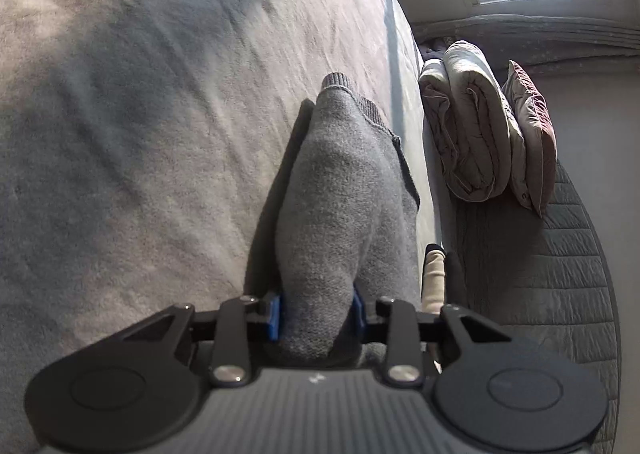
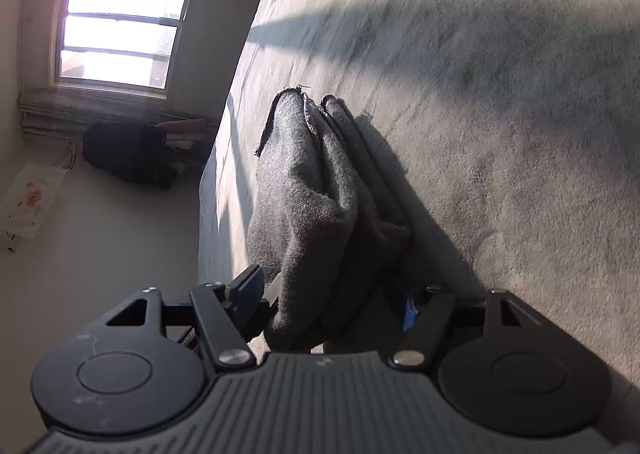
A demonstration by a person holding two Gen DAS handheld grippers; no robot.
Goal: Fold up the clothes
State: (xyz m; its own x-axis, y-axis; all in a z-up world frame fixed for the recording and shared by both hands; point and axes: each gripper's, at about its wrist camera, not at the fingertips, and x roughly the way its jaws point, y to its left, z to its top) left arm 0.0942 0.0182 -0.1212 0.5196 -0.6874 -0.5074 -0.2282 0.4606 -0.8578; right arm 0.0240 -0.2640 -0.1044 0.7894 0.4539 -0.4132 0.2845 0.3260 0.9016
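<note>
A grey knit sweater (image 1: 340,182) lies in a long folded bundle on the beige plush blanket (image 1: 140,114), its ribbed hem at the far end. My left gripper (image 1: 316,312) is shut on the near end, with both blue pads (image 1: 274,314) pressed into the knit. In the right wrist view the same grey sweater (image 2: 312,190) shows as several stacked folds on the blanket (image 2: 500,114). My right gripper (image 2: 328,302) stands wide around its near end. The left finger (image 2: 248,286) is slightly off the cloth, and the right pad is half hidden behind it.
Rolled beige quilts (image 1: 472,126) and a maroon pillow (image 1: 532,142) sit past the blanket's edge on a grey quilted cover (image 1: 540,274). A bright window (image 2: 120,22) and a dark bag (image 2: 124,150) are on the wall side. Open blanket surrounds the sweater.
</note>
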